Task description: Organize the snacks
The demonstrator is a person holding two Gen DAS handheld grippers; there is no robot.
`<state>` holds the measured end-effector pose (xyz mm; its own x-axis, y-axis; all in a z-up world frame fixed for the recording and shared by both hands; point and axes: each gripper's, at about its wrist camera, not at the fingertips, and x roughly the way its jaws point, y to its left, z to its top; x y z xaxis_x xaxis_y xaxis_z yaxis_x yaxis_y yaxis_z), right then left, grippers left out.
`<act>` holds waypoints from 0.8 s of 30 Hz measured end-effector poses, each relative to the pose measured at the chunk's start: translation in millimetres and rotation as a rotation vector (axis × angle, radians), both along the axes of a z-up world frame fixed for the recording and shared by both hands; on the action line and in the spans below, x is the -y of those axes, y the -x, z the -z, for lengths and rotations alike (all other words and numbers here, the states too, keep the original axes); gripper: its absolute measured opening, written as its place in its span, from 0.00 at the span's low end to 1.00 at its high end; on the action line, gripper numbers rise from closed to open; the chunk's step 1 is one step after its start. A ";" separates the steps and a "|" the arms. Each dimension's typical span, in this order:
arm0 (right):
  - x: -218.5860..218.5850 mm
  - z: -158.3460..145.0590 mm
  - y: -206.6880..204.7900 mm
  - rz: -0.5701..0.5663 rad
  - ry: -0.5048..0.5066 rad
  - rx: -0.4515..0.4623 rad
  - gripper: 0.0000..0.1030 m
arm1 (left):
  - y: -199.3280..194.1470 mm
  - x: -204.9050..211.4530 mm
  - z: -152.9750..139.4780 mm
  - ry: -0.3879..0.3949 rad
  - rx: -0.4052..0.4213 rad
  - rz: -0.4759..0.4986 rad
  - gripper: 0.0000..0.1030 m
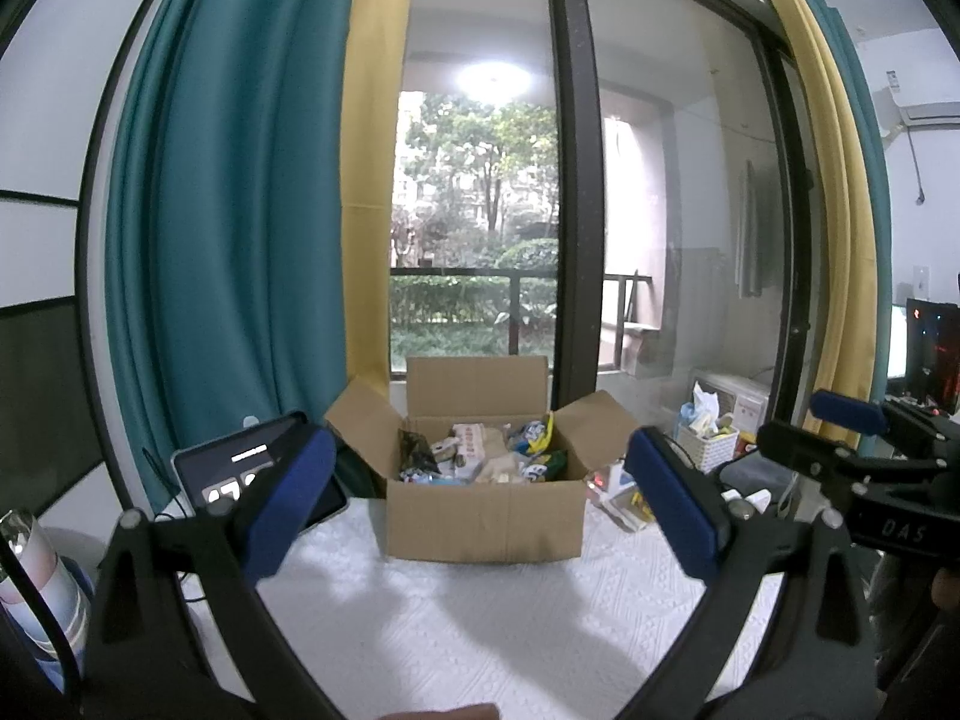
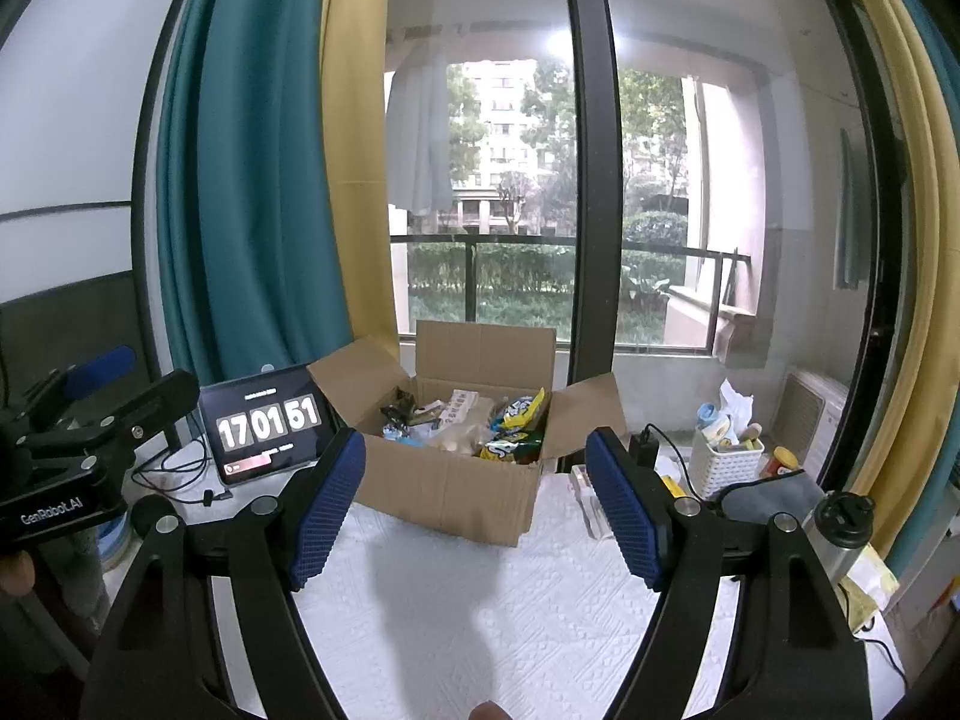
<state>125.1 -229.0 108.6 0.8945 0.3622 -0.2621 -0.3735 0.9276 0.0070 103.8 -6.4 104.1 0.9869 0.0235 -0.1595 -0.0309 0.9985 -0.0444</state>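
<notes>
An open cardboard box (image 1: 486,519) (image 2: 456,489) stands on the white tablecloth with its flaps spread. Snack packets (image 1: 480,456) (image 2: 480,426) fill it, among them a yellow-green bag (image 2: 519,429) at its right side. My left gripper (image 1: 480,504) hangs open in front of the box, blue pads wide apart and nothing between them. My right gripper (image 2: 477,507) is also open and empty, short of the box's near corner. The right gripper also shows at the right edge of the left wrist view, and the left gripper at the left edge of the right wrist view.
A tablet (image 2: 267,423) (image 1: 240,474) showing a clock leans left of the box. A white basket (image 2: 723,462) (image 1: 708,441) with small items, a grey cloth (image 2: 774,489) and a dark-lidded flask (image 2: 840,531) sit to the right. A window and curtains stand behind. White tablecloth (image 2: 480,612) lies in front.
</notes>
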 end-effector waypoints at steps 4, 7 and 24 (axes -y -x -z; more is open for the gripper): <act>0.2 0.1 -0.5 0.000 0.000 0.000 0.77 | 0.5 0.3 -0.3 0.000 0.001 -0.003 0.97; 0.2 0.5 -0.7 -0.001 0.000 0.000 0.77 | 1.0 0.0 0.0 0.002 0.001 -0.003 0.97; 0.1 1.0 -1.2 -0.002 0.003 -0.007 0.77 | 3.5 2.2 0.7 0.003 -0.002 -0.006 0.97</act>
